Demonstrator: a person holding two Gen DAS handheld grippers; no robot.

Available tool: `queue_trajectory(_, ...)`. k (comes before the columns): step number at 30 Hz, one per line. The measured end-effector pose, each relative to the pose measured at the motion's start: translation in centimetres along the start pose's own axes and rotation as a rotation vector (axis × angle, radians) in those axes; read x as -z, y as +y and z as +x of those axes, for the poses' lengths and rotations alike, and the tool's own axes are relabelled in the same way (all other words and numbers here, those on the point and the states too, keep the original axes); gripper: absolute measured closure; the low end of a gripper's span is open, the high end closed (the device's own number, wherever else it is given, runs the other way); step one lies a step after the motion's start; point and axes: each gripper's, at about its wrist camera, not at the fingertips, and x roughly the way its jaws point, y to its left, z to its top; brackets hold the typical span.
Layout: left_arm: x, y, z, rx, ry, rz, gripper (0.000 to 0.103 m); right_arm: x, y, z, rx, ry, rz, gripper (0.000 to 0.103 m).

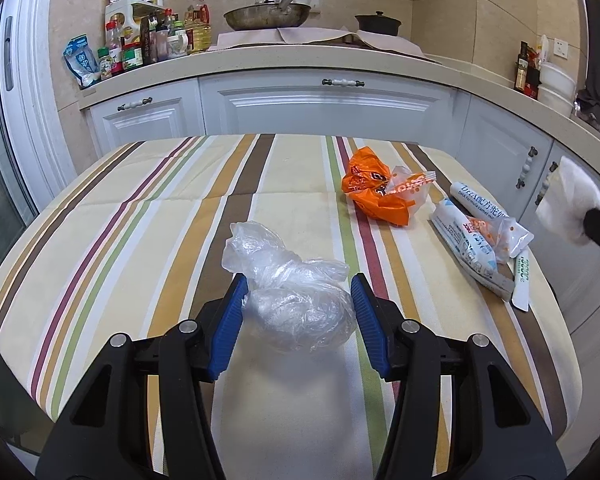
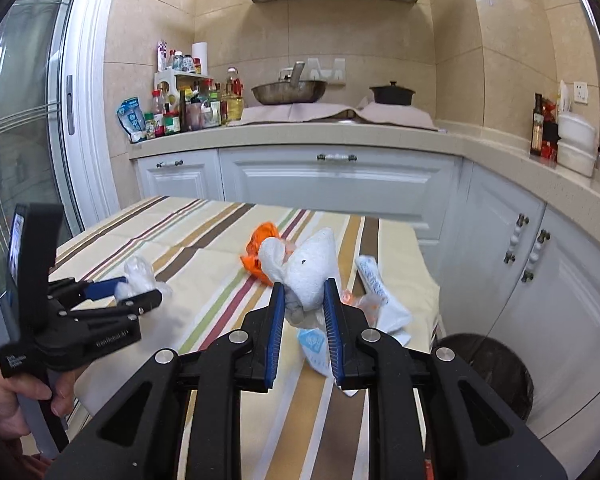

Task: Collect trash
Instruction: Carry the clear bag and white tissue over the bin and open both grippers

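Above striped table (image 2: pixel 228 256), right gripper (image 2: pixel 300 300) pinches white tissue (image 2: pixel 312 264).

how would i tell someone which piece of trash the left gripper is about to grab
Start at the striped tablecloth covering the table in front of the kitchen counter. On its near middle, between the open fingers of the left gripper, lies a crumpled clear plastic bag. It is the only colourless, see-through piece; the orange bag and printed white packets lie further right.

On the desk (image 1: pixel 100 208) a crumpled bag (image 1: pixel 296 296) lies nearest, a wrapper (image 1: pixel 380 188) behind it, packets (image 1: pixel 476 236) at the right edge
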Motion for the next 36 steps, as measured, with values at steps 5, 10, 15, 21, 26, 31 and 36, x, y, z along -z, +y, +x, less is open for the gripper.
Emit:
queue_trajectory(5,-0.6,-0.6,-0.5,0.01,-0.024,0.006,0.052,-0.2,-0.8,-0.3,0.035,-0.016,0.003,0.082)
queue_trajectory(10,-1.3,-2.0,-0.9,0.042,-0.049,0.018,0.052,0.2,-2.4,-0.5,0.094,-0.014,0.022,0.082)
queue_trajectory(15,-2.1,-5.0,-1.4,0.104,-0.071,0.06,0.052,1.0,-5.2,-0.9,0.184,-0.013,0.049,0.082)
queue_trajectory(21,-2.9,-10.9,-1.8,0.199,-0.109,0.151,0.052,2.5,-10.0,-1.9,0.299,-0.002,0.108,0.082)
queue_trajectory(26,-3.5,-16.4,-1.6,0.268,-0.121,0.215,0.052,4.1,-13.9,-2.4,0.379,0.016,0.149,0.082)
queue_trajectory(31,-3.9,-21.9,-1.0,0.317,-0.137,0.284,0.052,5.4,-17.2,-2.1,0.418,0.029,0.184,0.082)
queue_trajectory(36,-4.0,-27.0,0.5,0.333,-0.125,0.343,0.052,6.5,-20.0,-1.5,0.445,0.034,0.213,0.082)
